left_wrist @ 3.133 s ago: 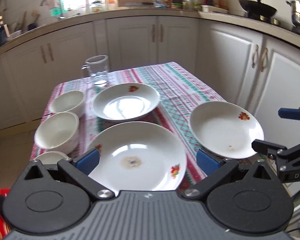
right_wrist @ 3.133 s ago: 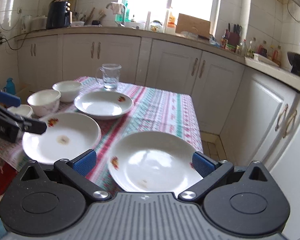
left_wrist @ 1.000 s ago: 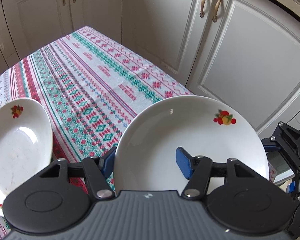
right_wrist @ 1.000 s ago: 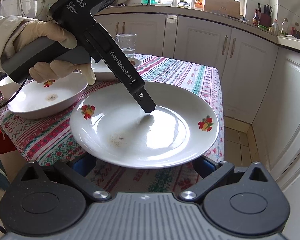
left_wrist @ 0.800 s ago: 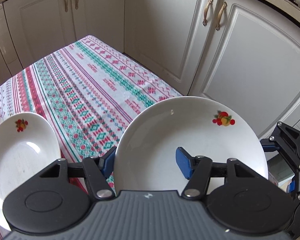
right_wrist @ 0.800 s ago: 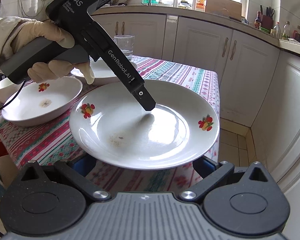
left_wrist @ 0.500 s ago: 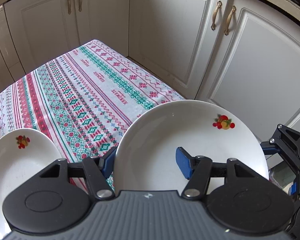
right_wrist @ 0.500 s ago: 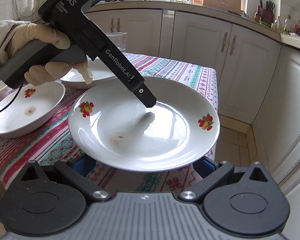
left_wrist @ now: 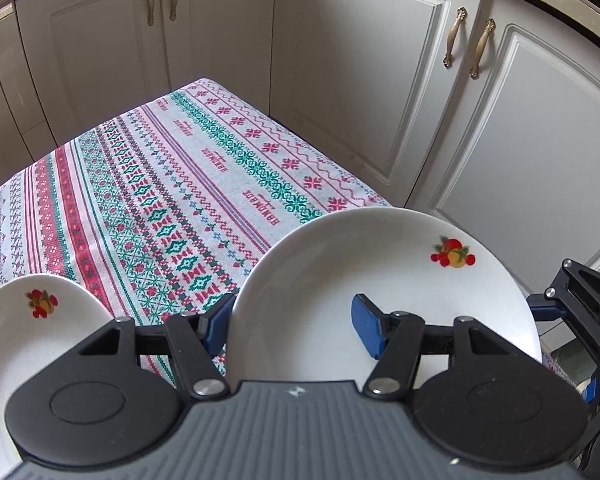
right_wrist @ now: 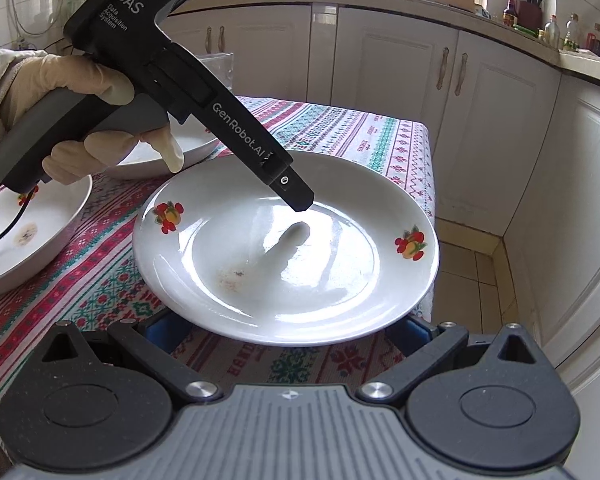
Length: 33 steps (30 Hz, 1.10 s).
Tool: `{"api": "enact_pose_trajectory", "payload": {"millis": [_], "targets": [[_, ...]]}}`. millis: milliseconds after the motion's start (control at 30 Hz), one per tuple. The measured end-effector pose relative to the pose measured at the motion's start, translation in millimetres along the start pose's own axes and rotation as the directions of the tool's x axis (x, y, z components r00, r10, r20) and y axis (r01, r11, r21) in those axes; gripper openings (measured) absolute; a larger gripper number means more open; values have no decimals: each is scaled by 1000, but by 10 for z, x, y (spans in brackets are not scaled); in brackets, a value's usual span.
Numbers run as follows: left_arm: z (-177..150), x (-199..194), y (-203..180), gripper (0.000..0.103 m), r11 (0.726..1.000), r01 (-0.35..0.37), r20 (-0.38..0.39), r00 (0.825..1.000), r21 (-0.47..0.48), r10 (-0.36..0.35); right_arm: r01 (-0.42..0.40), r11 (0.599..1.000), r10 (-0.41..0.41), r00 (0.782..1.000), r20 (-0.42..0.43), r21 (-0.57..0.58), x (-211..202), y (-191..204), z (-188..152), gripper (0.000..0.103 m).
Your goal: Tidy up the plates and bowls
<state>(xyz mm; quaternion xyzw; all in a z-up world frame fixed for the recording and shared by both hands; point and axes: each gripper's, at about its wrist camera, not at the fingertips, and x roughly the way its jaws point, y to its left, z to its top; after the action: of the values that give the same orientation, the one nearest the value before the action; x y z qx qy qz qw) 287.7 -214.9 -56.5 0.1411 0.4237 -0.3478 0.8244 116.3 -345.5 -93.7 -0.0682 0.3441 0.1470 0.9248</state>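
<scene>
The left hand-held gripper (left_wrist: 294,330) is clamping the rim of a white fruit-print plate (left_wrist: 384,276) and holding it above the table (left_wrist: 172,184) edge. The right hand-held gripper (right_wrist: 284,330) is spreading wide beneath it, gripping nothing. Being glazed, rigid and breakable, the plate is likely calling for a deep rim hold.

plate (right_wrist: 284,264): white, fruit motifs | lifted, tilted | above tablecloth edge
</scene>
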Motion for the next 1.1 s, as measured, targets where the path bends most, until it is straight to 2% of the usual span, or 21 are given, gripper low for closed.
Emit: {"api": "enact_pose_trajectory", "payload": {"millis": [100,233,300,533,733,933,1000,1100], "targets": [[-2,12,5,63,1000,-1,1,1000,1,1,13,1000,-13,1000,-5,-16,7,45,-14,103],[-3,-30,-23,74,1000,3,9,1000,7,-3,5,1000,-5,1000,-10,-7,-5,37,-14,103],[-11,-109,-68,75,999,-20,27,999,27,19,6,1000,-6,1000,-14,-6,-27,48,-10,103],[-142,-692,-126,80,997,-76,113,991,23,73,30,1000,-30,1000,10,-2,-383,89,-10,103],[-570,-1260,-209,84,992,-128,198,972,-15,129,-2,1000,3,995,96,-13,-797,299,-124,103],[-1153,-1555,-262,85,983,-178,190,965,-46,183,-55,997,61,988,140,-44,-988,585,-212,103],[-1349,-1622,-282,85,981,-192,190,963,-29,194,-60,996,68,988,140,-60,-991,680,-201,103],[-1631,-1718,-359,85,969,-248,195,950,3,243,-65,995,76,988,137,-81,-979,798,-197,103]]}}
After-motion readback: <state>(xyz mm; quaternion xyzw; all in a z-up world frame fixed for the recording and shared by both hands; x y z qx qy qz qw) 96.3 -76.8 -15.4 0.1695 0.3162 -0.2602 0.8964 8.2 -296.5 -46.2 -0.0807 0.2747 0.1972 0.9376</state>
